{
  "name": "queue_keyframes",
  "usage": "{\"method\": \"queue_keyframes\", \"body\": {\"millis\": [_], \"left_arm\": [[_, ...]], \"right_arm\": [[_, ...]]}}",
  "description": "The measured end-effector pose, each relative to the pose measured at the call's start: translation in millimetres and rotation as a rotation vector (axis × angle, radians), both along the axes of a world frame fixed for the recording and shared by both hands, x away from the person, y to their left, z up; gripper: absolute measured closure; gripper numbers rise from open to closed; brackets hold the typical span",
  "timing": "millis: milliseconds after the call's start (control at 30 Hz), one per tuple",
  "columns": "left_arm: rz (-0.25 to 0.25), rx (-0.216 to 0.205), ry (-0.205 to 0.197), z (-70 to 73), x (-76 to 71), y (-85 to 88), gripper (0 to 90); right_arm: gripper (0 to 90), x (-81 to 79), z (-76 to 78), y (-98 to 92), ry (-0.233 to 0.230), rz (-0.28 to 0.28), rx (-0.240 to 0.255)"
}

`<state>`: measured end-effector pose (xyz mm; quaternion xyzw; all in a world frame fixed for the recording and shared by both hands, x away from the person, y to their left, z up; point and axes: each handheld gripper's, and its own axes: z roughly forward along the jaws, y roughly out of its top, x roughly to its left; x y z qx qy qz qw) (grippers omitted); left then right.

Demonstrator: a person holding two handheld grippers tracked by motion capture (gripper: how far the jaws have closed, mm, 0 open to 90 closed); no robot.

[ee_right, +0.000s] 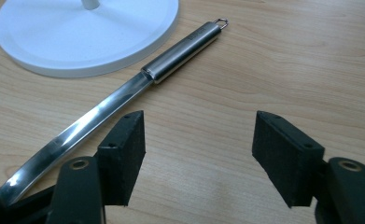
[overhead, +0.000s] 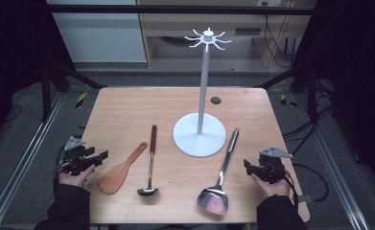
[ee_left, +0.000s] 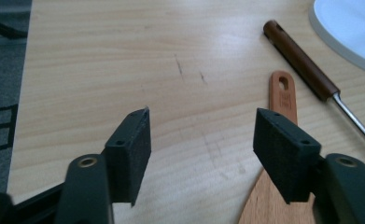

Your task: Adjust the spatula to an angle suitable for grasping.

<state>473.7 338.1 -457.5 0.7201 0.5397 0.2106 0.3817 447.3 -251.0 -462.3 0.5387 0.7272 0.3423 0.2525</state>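
Jaws on both the left gripper (overhead: 98,157) and right gripper (overhead: 248,166) stand spread and empty, resting at the wooden table's (overhead: 127,110) near corners. The white hook stand (overhead: 200,134) rises mid-table, presumably for hanging; before it lie a polished steel turner (overhead: 221,175), a brown-handled ladle (overhead: 150,158) and a wooden rice paddle (overhead: 120,170), handles pointing away

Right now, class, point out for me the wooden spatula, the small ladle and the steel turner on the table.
wooden spatula (overhead: 113,179), high view, on its broad blade.
small ladle (overhead: 147,191), high view, on its bowl.
steel turner (ee_right: 184,48), right gripper view, on its round handle.
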Motion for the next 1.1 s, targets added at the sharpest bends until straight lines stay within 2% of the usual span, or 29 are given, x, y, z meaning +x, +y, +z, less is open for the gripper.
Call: {"method": "queue_keyframes", "body": {"millis": [100,267,300,400,433,567,667,800,1000,1100], "left_arm": [[0.001,0.004,-0.002,-0.6,-3.1,0.9,45.5],[0.004,0.013,-0.029,2.0,-5.4,0.0,50.9],[-0.005,0.026,-0.041,2.0,-5.6,-0.9,51.0],[-0.003,0.035,-0.031,1.5,-5.1,-2.0,50.9],[-0.005,0.033,-0.022,0.1,-4.5,-2.5,50.9],[-0.034,0.033,0.016,-4.2,-2.2,-5.3,48.8],[-0.036,0.036,0.026,-5.4,-1.3,-6.6,49.4],[-0.038,0.006,0.056,-4.4,-0.5,-7.6,48.3],[-0.036,0.017,0.051,-1.6,0.5,-9.2,42.0],[-0.032,0.023,0.046,-0.4,0.8,-9.8,39.4]], "right_arm": [[39.2,-1.1,0.6,1.7,-0.001,0.016,0.002],[44.6,-2.9,1.0,7.5,0.011,0.050,0.025],[48.0,-3.5,1.6,10.5,0.011,0.067,0.032],[52.1,-4.0,2.9,14.1,0.014,0.082,0.034],[56.4,-4.5,4.4,18.0,0.009,0.099,0.033],[63.4,-5.6,8.0,25.9,0.018,0.135,0.047],[67.4,-5.2,9.0,31.3,0.023,0.154,0.049],[77.3,-3.4,10.3,42.3,0.040,0.192,0.044],[88.9,-0.5,10.3,48.3,0.062,0.221,0.042],[90.0,1.0,10.9,53.1,0.066,0.238,0.043]]}}
